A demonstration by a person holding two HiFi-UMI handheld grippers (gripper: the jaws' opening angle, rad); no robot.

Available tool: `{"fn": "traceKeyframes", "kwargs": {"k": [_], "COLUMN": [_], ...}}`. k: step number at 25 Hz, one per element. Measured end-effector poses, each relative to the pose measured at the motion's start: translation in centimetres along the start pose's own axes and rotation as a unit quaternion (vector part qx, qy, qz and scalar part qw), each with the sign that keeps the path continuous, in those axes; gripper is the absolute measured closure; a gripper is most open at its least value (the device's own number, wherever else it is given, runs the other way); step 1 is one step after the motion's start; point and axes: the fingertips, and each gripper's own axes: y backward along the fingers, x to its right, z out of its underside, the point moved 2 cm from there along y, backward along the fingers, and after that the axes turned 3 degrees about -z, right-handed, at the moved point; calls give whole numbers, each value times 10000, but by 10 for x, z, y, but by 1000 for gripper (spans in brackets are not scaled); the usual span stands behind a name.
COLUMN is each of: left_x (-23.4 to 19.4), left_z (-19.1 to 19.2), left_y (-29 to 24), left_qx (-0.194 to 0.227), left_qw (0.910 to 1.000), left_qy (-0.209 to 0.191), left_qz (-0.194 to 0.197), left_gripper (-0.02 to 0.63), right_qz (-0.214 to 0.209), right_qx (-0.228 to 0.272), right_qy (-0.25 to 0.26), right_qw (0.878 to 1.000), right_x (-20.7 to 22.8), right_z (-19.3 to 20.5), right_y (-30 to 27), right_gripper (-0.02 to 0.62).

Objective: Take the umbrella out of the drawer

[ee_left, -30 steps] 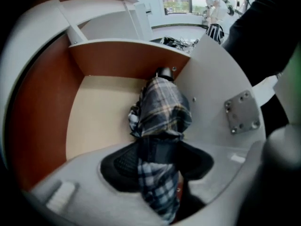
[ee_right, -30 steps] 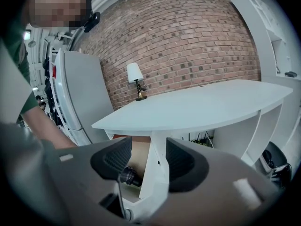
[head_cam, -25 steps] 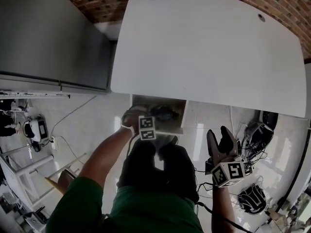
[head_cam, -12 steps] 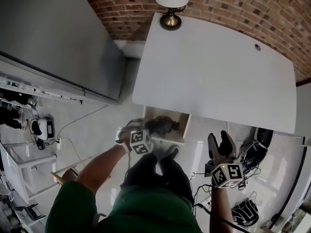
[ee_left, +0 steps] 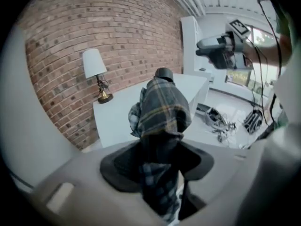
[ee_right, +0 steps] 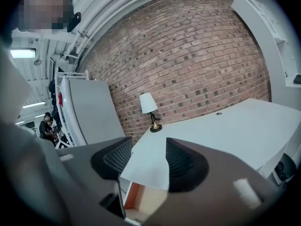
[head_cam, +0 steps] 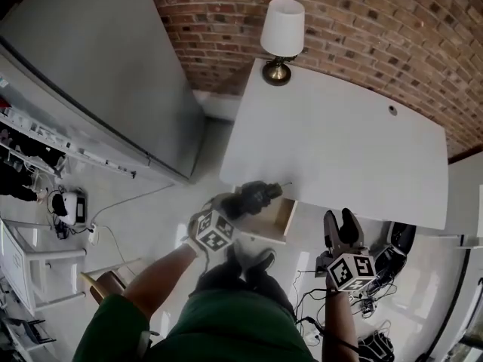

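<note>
- Left claw (ee_left: pixel 157 161) pinched the folded plaid umbrella (ee_left: pixel 162 112) low on its body, pads pressed into the cloth. The dark cap end stuck out past the jaws toward the desk (head_cam: pixel 339 149).
- A grip that deep on the bundle likely kept it from swinging or slipping; loose fabric bulged to one side above the pads.
- Umbrella sat clear of the drawer (head_cam: pixel 281 216), in the air over the drawer's left side and the desk's front edge. It touched neither, as far as the head view showed.
- Judged the removal itself done; only a spot to set the umbrella down seemed left to settle.
- Right claw (ee_right: pixel 148 161) was spread with nothing between its pads; only the desk corner and the drawer's wooden inside showed through the gap.
- Right claw hung off to the right of the drawer, apart from it. Probably parked out of the way, or ready to push the drawer shut.
- Drawer stood pulled out under the desk's front edge, tan wood lining visible.
- Desk top: plain white, with a lamp (head_cam: pixel 283 36) at the far left corner and a small cable hole (head_cam: pixel 392 110) near the far right.
- Room: red brick wall (head_cam: pixel 377 29) behind, large grey panel (head_cam: pixel 98 74) at left, glossy pale floor (head_cam: pixel 151 194), tangled cables (head_cam: pixel 370 281) on the floor at right.
</note>
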Motion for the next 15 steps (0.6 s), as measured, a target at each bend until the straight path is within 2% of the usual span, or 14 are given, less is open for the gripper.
{"fn": "traceKeyframes", "kwargs": {"k": [5, 10, 15], "left_x": [-30, -60, -89], "left_z": [-32, -54, -66], "left_y": [31, 55, 56], "left_qx": [518, 828, 916], "left_qw": [9961, 9871, 9839], "left_qy": [709, 1357, 1507], "left_qz": [-122, -162, -286], "left_gripper": [403, 403, 403], "right_qz": [53, 88, 160], "right_qx": [209, 394, 510], "right_qy": [42, 133, 212], "right_qw": [9998, 9991, 9983], "right_x": [-16, -32, -45], "right_z": [-26, -48, -62], "right_y": [-1, -3, -4], "right_gripper": [370, 370, 370]}}
